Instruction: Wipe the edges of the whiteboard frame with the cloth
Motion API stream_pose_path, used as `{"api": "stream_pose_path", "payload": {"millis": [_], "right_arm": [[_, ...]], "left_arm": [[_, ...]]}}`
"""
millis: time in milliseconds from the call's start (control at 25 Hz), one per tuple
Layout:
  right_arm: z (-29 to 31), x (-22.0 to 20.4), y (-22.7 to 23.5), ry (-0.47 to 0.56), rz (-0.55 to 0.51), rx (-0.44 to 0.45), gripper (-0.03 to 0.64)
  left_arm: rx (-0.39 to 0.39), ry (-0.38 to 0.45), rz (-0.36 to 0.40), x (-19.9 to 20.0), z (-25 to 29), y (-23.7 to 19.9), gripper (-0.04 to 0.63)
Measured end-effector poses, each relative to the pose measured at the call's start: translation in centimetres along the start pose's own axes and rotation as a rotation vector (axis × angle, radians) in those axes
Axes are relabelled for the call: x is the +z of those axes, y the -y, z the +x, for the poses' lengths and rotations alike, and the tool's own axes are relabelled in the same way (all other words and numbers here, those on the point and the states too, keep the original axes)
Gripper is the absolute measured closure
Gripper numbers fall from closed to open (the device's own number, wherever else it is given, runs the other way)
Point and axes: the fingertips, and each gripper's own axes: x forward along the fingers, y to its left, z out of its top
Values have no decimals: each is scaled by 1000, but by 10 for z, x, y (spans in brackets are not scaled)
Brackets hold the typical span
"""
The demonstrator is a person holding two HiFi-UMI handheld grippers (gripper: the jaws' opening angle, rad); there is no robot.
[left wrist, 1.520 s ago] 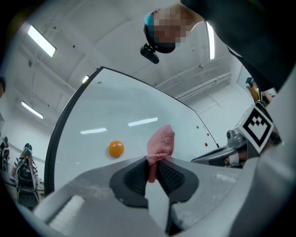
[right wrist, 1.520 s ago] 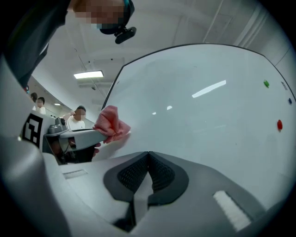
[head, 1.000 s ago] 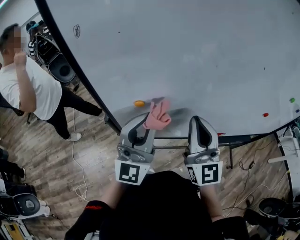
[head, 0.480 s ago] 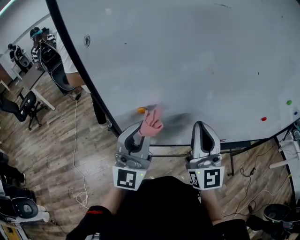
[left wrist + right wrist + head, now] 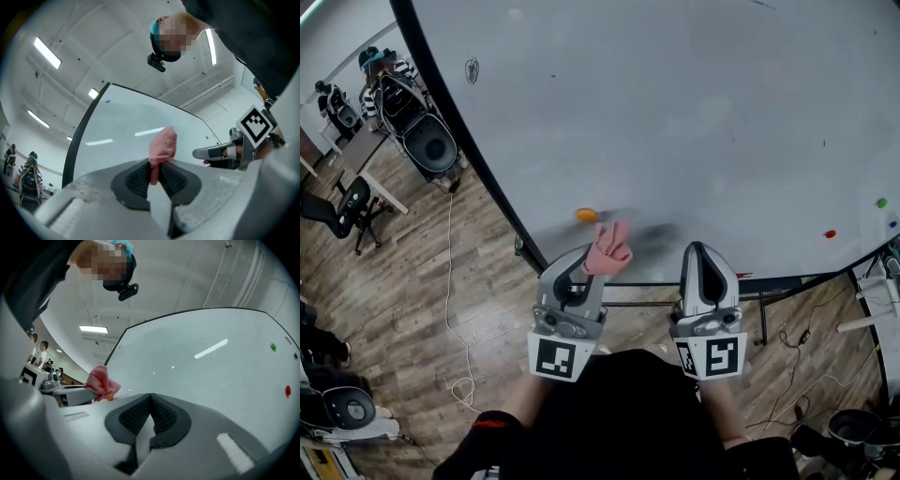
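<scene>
"Pink cloth (image 5: 609, 246): where was it, and what had hold of it?"

"It was pinched in the left gripper (image 5: 592, 261), whose jaws were clamped on its lower end. The free end stood up out of them towards the whiteboard (image 5: 675, 112). It hung over the board's lower left part, just below an orange magnet (image 5: 586, 215). Whether it touched the surface, I couldn't tell."

"And the right gripper (image 5: 703, 255)?"

"Its jaws were pressed together on nothing. It was held beside the left one, a little further along the bottom edge."

"So which way did the frame lie from the cloth?"

"Two ways. The black whiteboard frame (image 5: 78, 131) had its bottom-left corner just to the left of the cloth. From that corner the bottom edge ran rightward, passing close under both grippers' tips in the head view. The left edge ran long, away from the person, up and to the left."

"Which hand for the job?"

"The left, I judged. It carried the cloth and was the nearer to that corner. The coming move looked like a short shift left or down onto the frame, then a drag along the long axis of whichever edge came first. The cloth would need to stay on the rim and off the white surface."
</scene>
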Motion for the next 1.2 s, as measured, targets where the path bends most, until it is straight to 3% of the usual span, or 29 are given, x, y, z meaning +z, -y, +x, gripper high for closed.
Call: {"api": "stream_pose_path", "payload": {"millis": [1200], "right_arm": [[2, -18, -18, -47, 7, 21, 617]], "left_arm": [[17, -43, -28, -16, -17, -6, 558]]}}
